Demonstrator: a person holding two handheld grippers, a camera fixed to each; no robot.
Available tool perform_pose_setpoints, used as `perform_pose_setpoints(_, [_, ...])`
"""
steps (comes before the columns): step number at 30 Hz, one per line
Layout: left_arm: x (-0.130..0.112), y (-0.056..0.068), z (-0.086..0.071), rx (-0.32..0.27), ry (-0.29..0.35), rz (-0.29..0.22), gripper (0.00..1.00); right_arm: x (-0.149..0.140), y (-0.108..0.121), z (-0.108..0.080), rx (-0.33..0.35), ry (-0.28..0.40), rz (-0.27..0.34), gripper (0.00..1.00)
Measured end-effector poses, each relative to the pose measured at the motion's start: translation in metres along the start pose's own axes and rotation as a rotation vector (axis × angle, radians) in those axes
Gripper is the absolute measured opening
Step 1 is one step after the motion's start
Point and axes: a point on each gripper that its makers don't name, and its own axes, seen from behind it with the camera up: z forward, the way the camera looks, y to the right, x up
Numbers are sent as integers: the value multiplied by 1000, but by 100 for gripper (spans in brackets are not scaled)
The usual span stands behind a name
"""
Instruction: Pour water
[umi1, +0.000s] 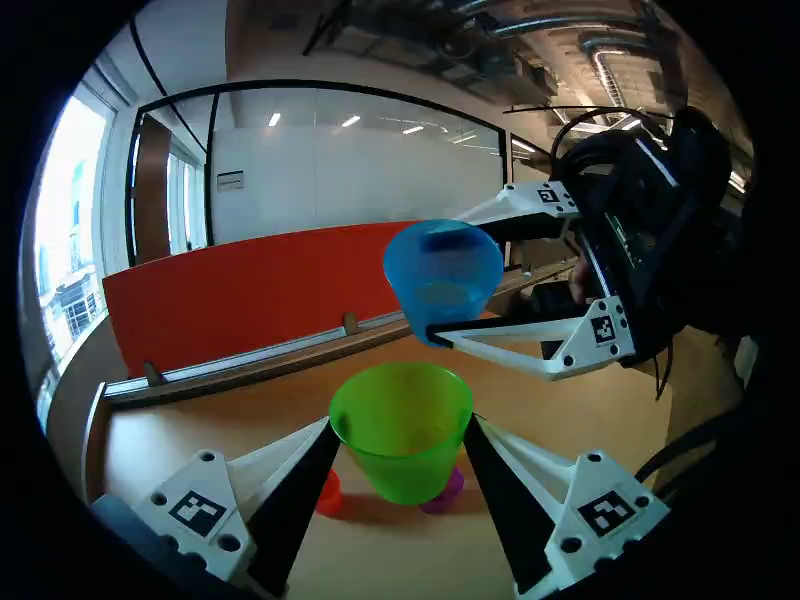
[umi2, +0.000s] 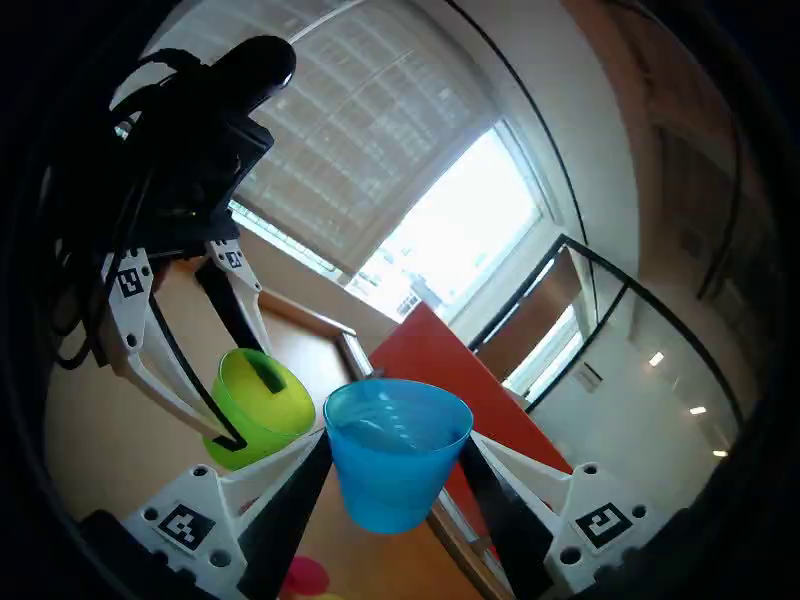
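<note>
In the left gripper view my left gripper (umi1: 400, 440) is shut on a green cup (umi1: 402, 440), held upright over the wooden table (umi1: 180, 450). Above and beyond it hangs a blue cup (umi1: 443, 275), tipped toward the camera and clamped by my right gripper (umi1: 435, 280), which comes in from the right. In the right gripper view my right gripper (umi2: 395, 450) is shut on the blue cup (umi2: 397, 455), which has water inside. The whole view is tilted. The green cup (umi2: 258, 405) sits to the left, held by the left gripper (umi2: 245, 400).
A small red cup (umi1: 329, 493) and a small purple one (umi1: 445, 491) stand on the table behind the green cup. A red partition (umi1: 250, 285) with a metal rail runs along the table's far edge. A bright window (umi2: 450, 240) lies behind.
</note>
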Motion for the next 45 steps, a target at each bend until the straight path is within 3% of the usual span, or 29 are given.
perform_pose_setpoints(45, [-5, -2, 2, -5, -9, 14, 86, 21, -16, 8, 72, -13, -253, 89])
